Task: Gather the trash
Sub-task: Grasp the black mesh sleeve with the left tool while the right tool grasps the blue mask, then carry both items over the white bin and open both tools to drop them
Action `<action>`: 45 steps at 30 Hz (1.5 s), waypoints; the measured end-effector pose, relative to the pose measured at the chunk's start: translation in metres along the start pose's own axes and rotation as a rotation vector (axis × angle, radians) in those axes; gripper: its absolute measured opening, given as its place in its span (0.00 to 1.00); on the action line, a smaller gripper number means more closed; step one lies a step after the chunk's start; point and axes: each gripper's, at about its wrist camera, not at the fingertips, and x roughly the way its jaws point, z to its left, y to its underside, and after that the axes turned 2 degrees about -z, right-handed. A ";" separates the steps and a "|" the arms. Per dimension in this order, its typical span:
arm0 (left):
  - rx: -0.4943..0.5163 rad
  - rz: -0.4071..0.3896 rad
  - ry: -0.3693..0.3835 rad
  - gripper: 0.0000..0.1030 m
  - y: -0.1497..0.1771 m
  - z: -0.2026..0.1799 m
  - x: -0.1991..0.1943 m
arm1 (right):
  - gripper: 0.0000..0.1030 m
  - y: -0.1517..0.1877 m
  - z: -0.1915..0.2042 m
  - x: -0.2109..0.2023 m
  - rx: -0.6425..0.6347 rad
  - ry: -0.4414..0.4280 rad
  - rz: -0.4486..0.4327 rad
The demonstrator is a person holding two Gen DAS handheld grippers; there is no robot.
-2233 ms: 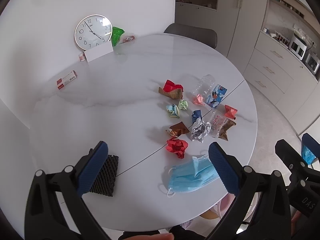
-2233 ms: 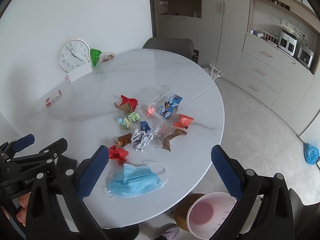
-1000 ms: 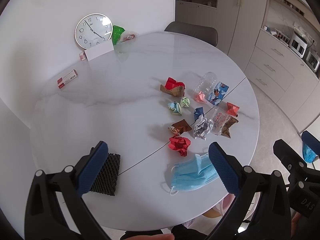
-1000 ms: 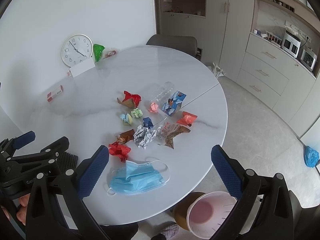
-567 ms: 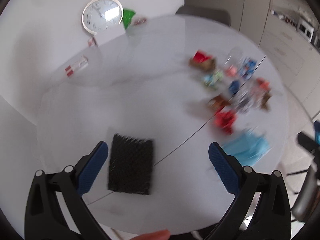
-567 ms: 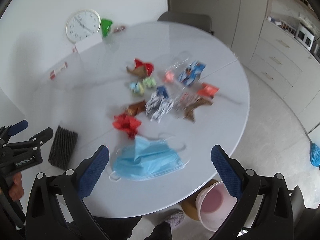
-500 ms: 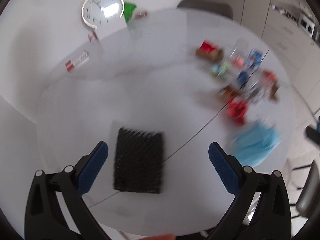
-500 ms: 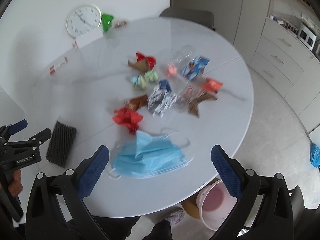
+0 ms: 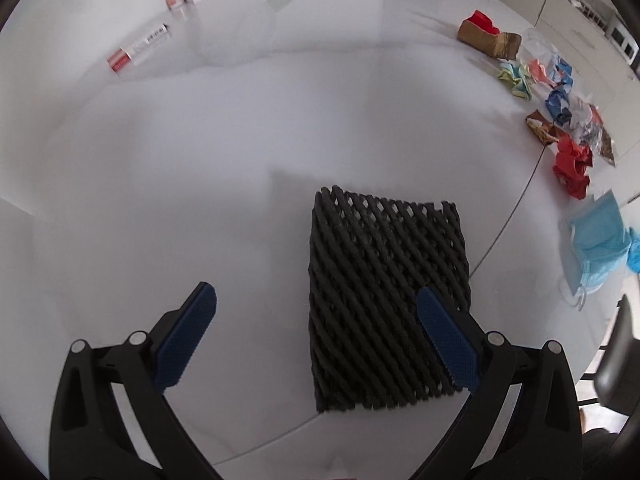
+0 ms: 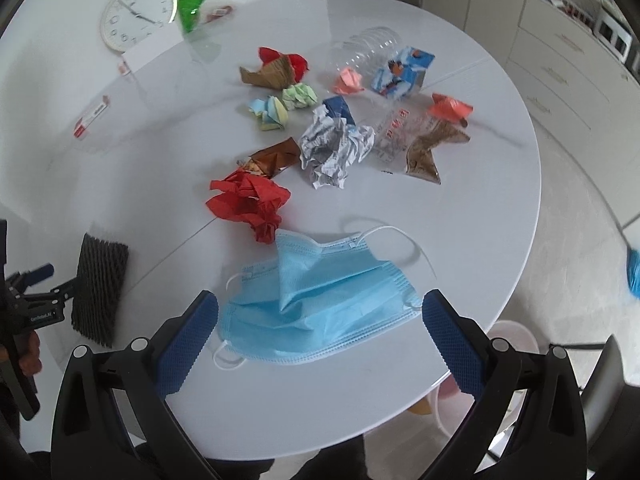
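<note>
A black foam net sleeve (image 9: 384,300) lies on the white round table (image 9: 200,160). My left gripper (image 9: 316,296) is open just above it, its right finger over the sleeve's right side. It also shows in the right wrist view (image 10: 100,288). A blue face mask (image 10: 320,300) lies near the table's front edge, and my right gripper (image 10: 320,304) is open over it. Behind the mask lie a red paper ball (image 10: 248,204), crumpled foil (image 10: 332,148), a brown wrapper (image 10: 276,156) and several more scraps.
A clock (image 10: 138,16), a green wrapper (image 10: 190,10) and a small red-and-white box (image 10: 92,118) sit at the table's far side. A pink bin (image 10: 508,336) stands on the floor under the table's front edge. Cabinets (image 10: 580,60) line the right wall.
Both grippers have dropped closer to the table. The left one swung left over the black foam sleeve. The right one came down over the blue mask.
</note>
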 end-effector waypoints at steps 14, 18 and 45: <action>-0.145 0.072 0.122 0.43 -0.001 0.001 0.025 | 0.98 -0.009 -0.008 0.019 0.063 0.005 0.036; -0.142 0.052 0.087 0.29 0.002 -0.010 0.018 | 0.97 -0.006 -0.003 0.029 0.028 -0.009 0.062; 0.168 -0.142 0.276 0.15 -0.021 -0.161 -0.110 | 0.20 0.089 -0.190 -0.031 0.227 0.111 0.080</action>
